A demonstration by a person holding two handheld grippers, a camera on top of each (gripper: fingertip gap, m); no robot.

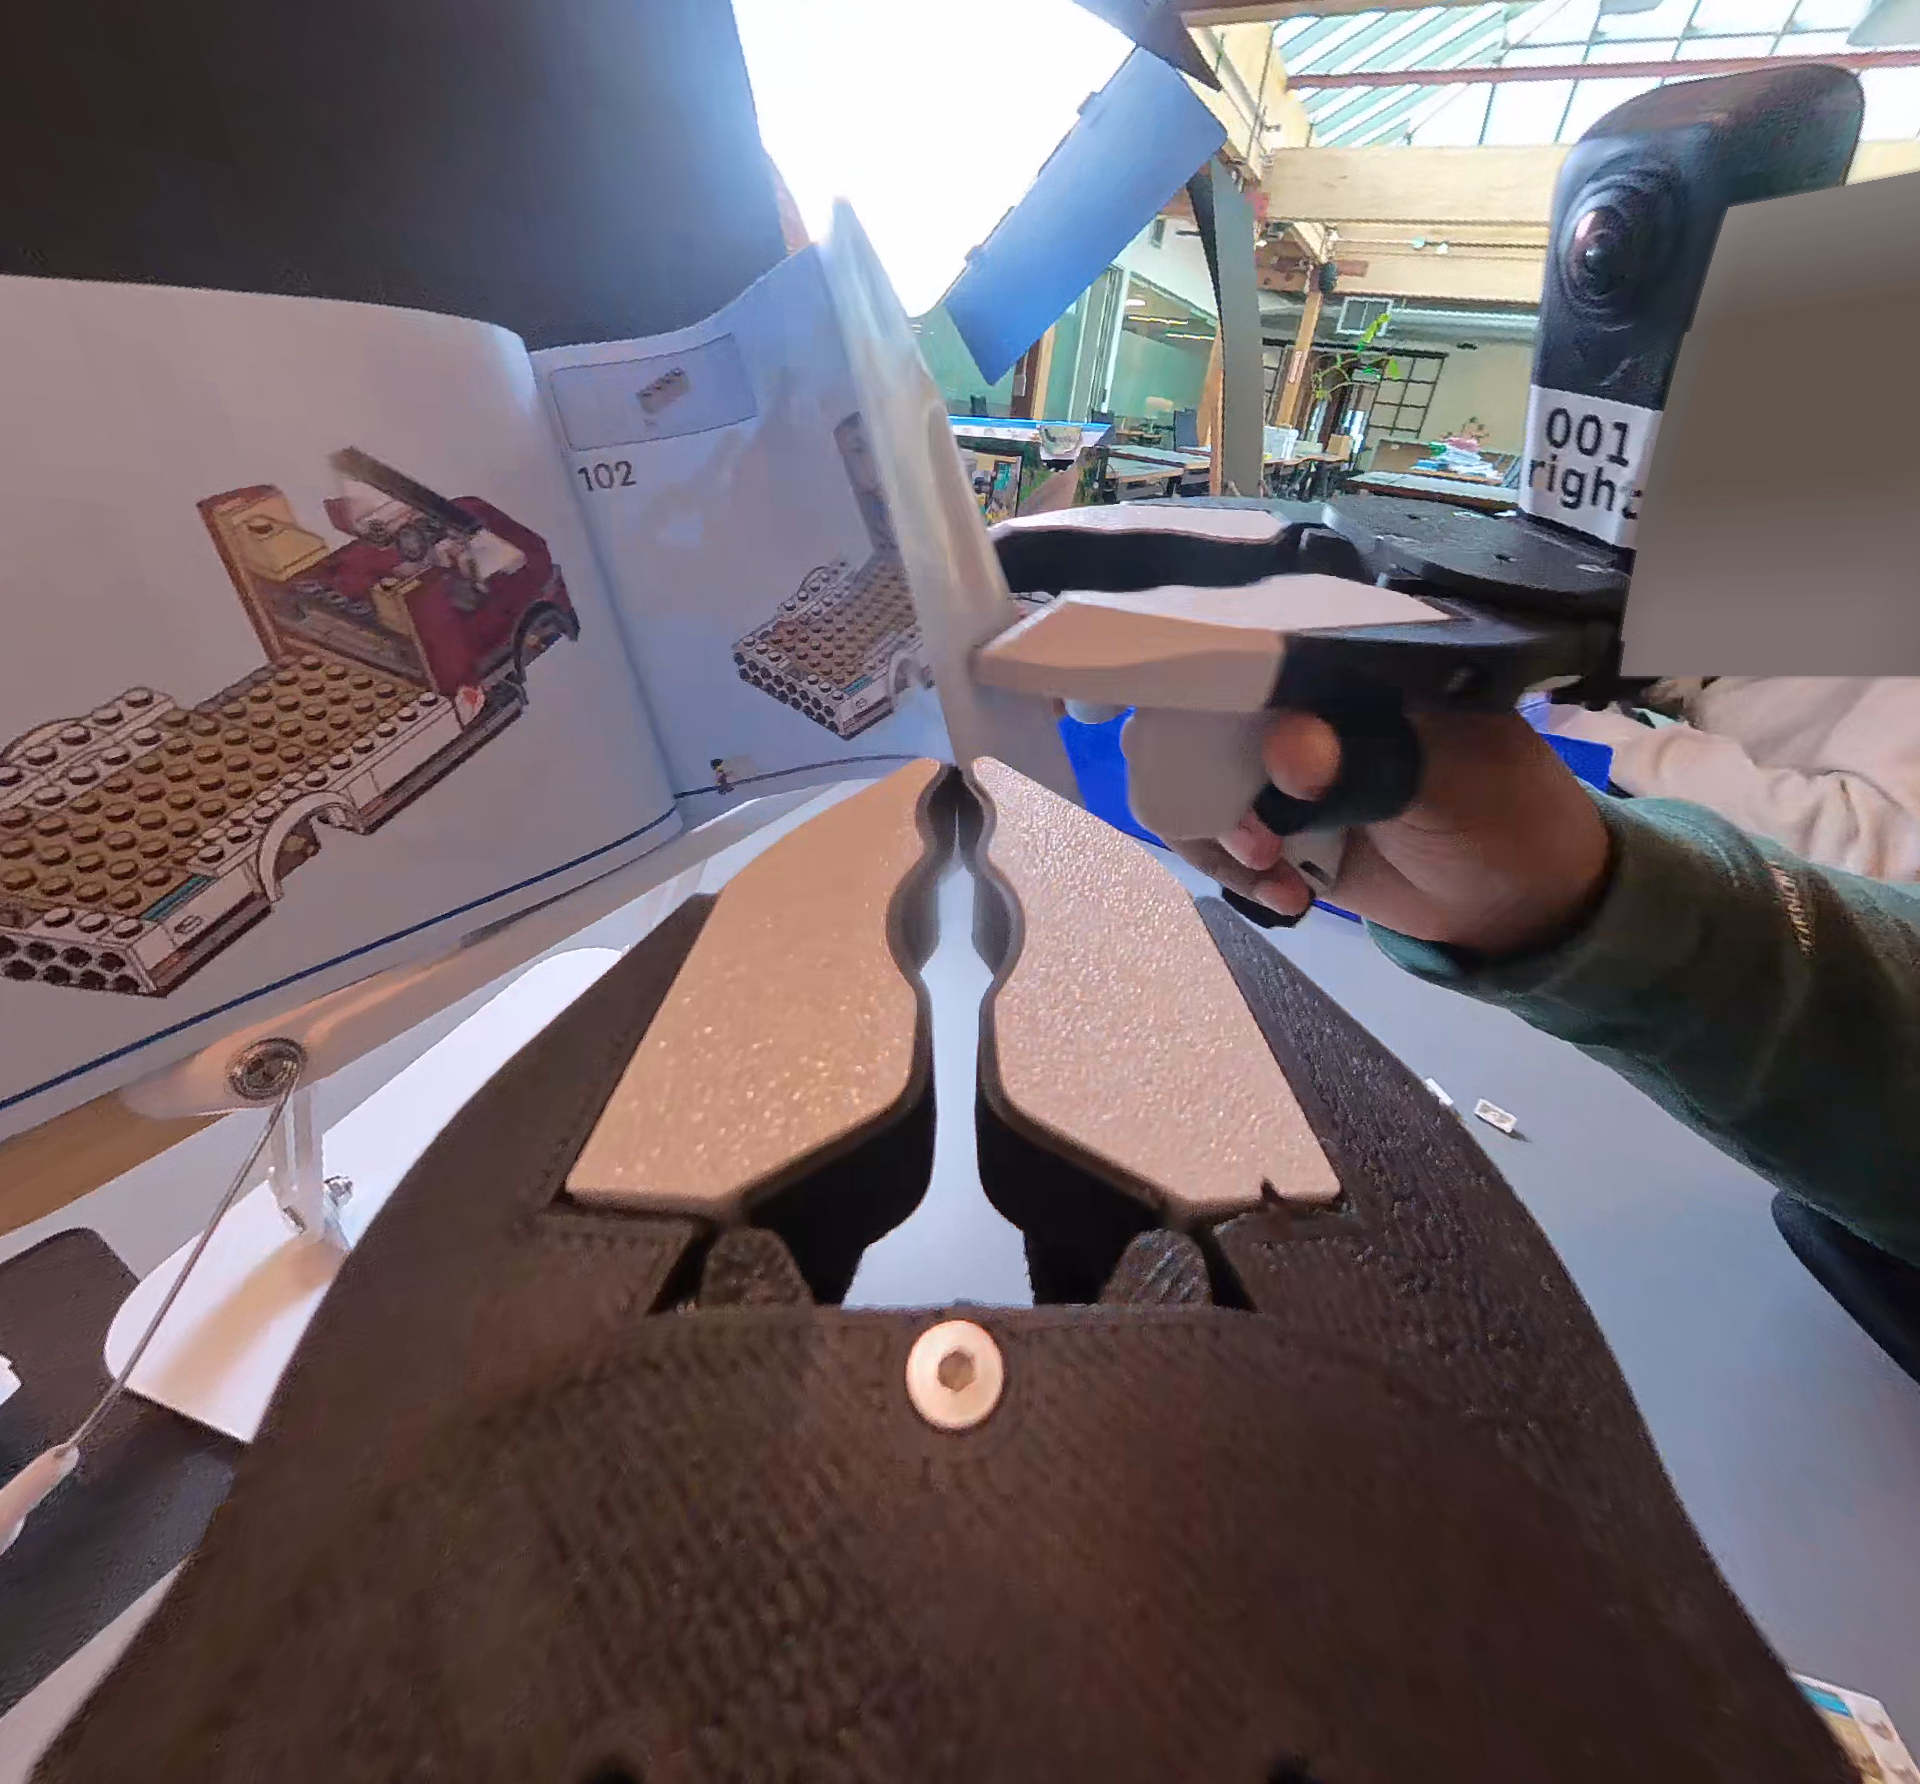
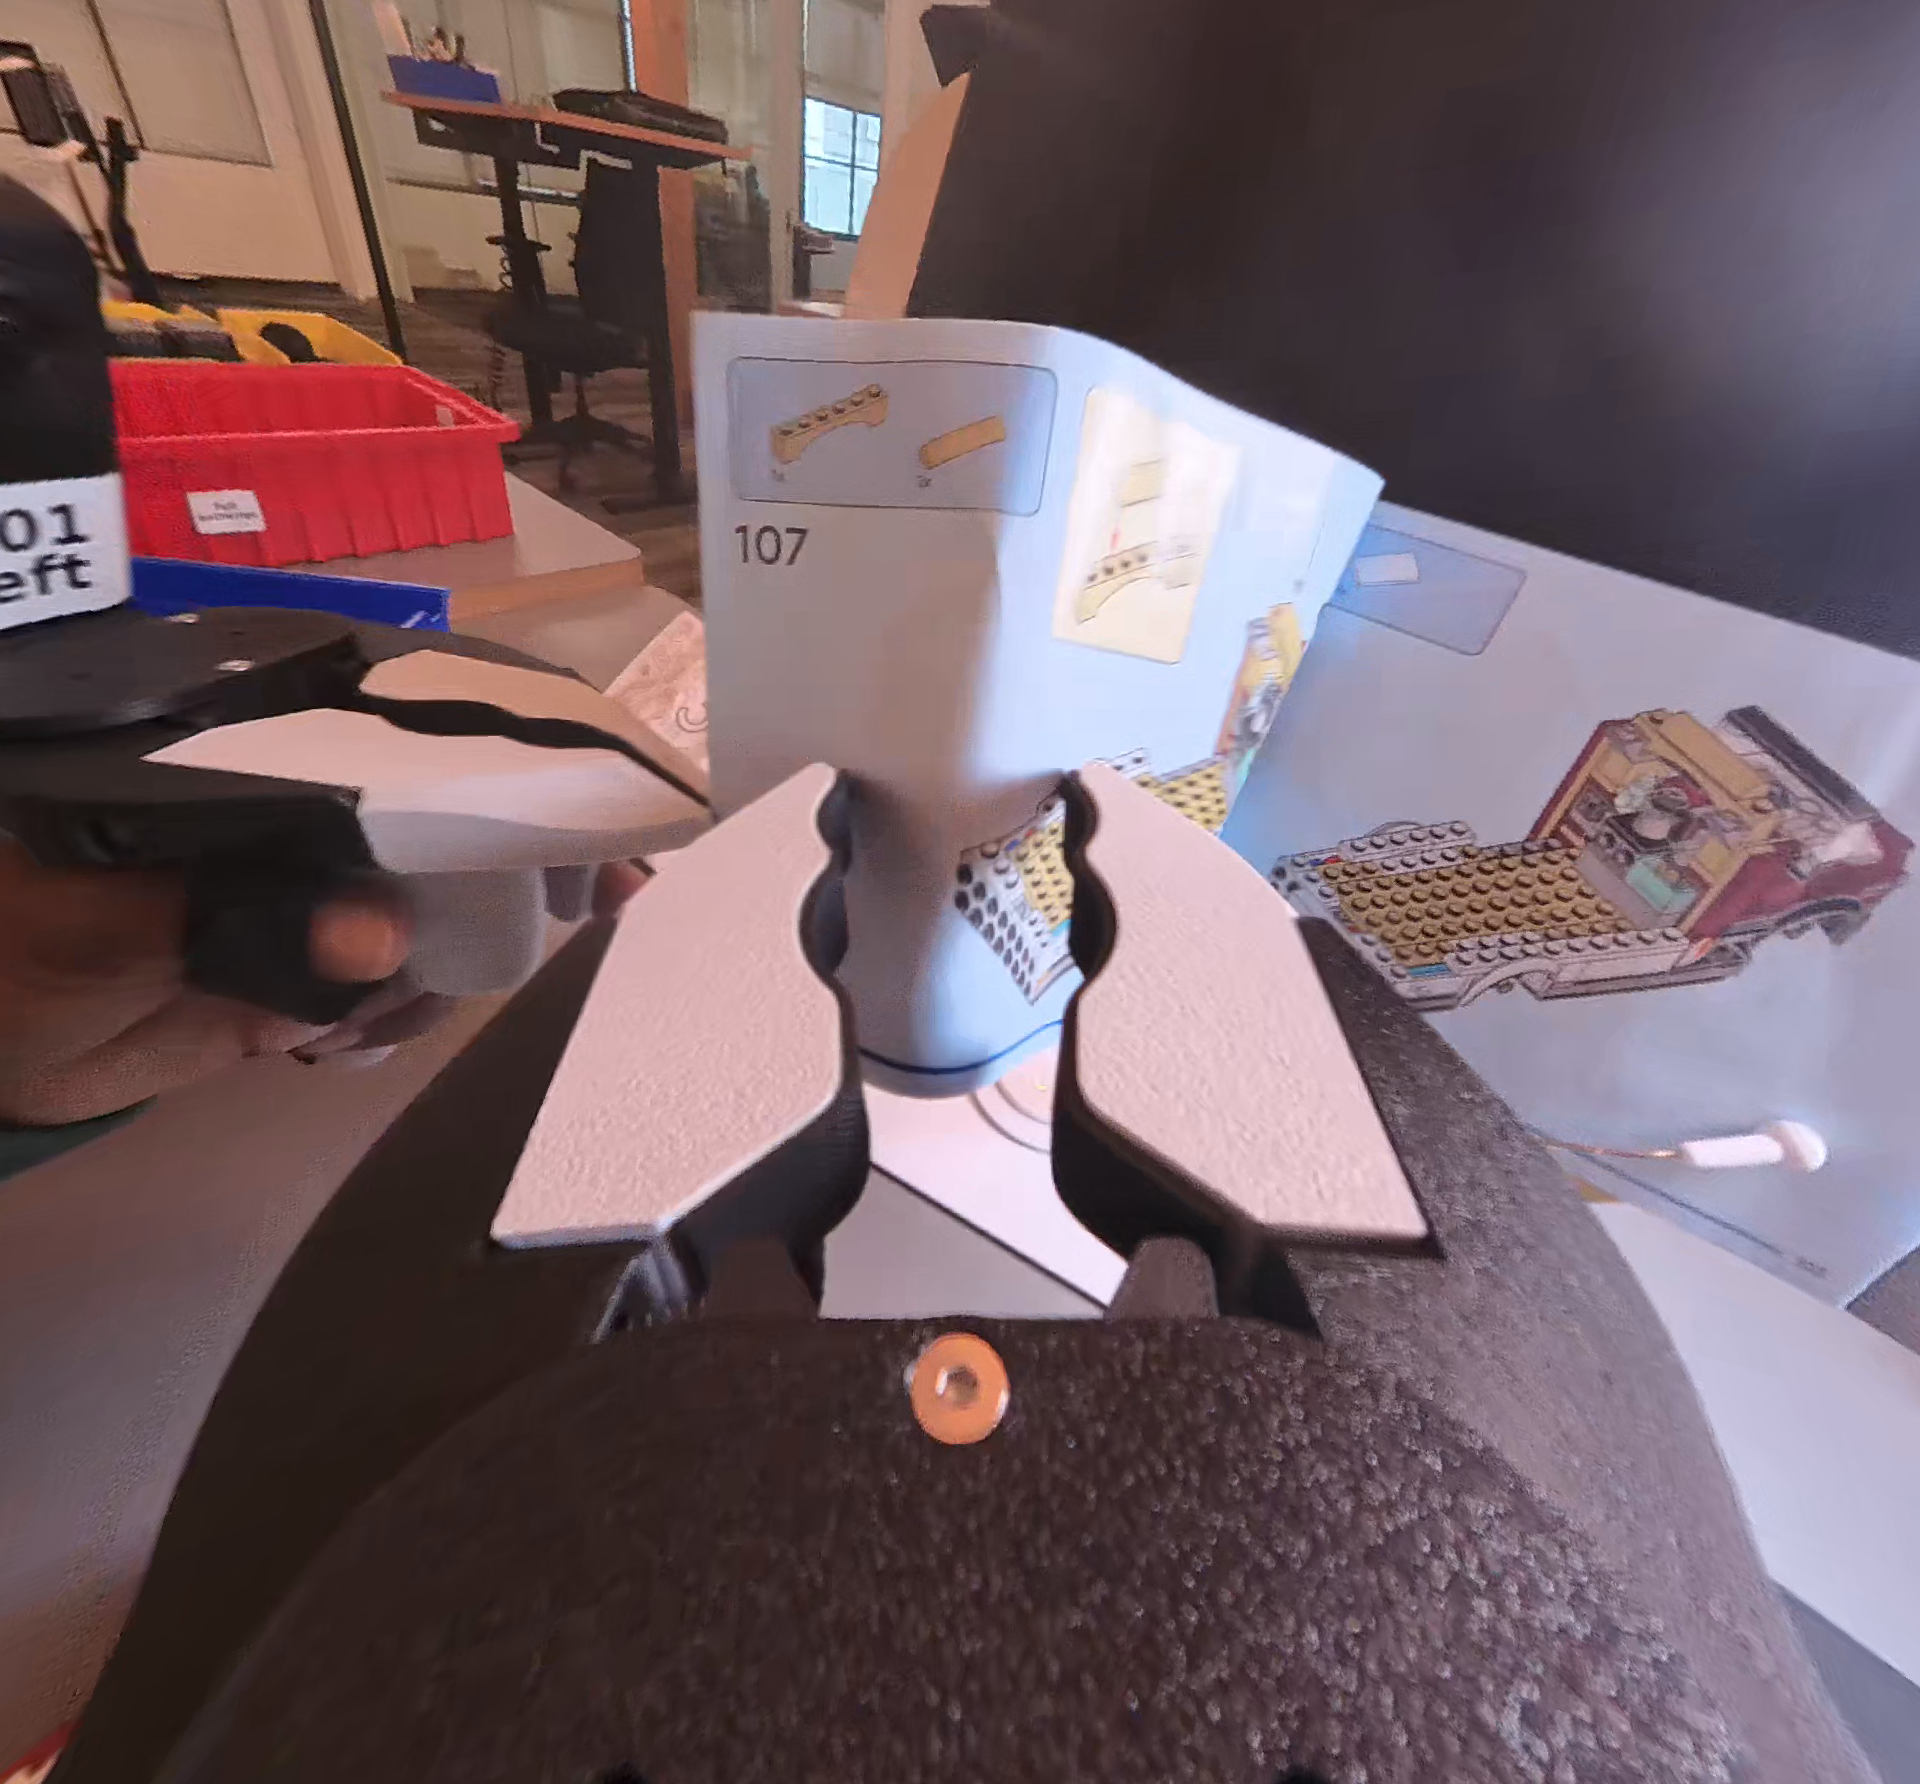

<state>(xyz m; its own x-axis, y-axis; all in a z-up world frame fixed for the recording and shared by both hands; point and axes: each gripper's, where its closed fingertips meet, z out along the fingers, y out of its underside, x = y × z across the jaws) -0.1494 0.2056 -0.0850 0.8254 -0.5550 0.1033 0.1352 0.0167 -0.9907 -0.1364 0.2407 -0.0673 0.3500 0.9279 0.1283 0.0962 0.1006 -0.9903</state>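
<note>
Two grippers meet at one lifted page point(image 2: 883, 654) of the instruction booklet point(image 1: 312, 654) propped on the desk point(image 1: 1621, 1215): left gripper point(image 1: 964, 784) jaws clenched on its edge, right gripper point(image 2: 951, 799) jaws released around it.

two grippers point(image 1: 961, 778) point(image 2: 951, 789), one instruction booklet point(image 1: 343, 654), one red bin point(image 2: 312, 456).

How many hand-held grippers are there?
2. The left hand-held gripper is at the bottom of its own view, fingers closed on the lifted page. The right hand-held gripper is beside it, fingers apart with the curled page between them.
</note>
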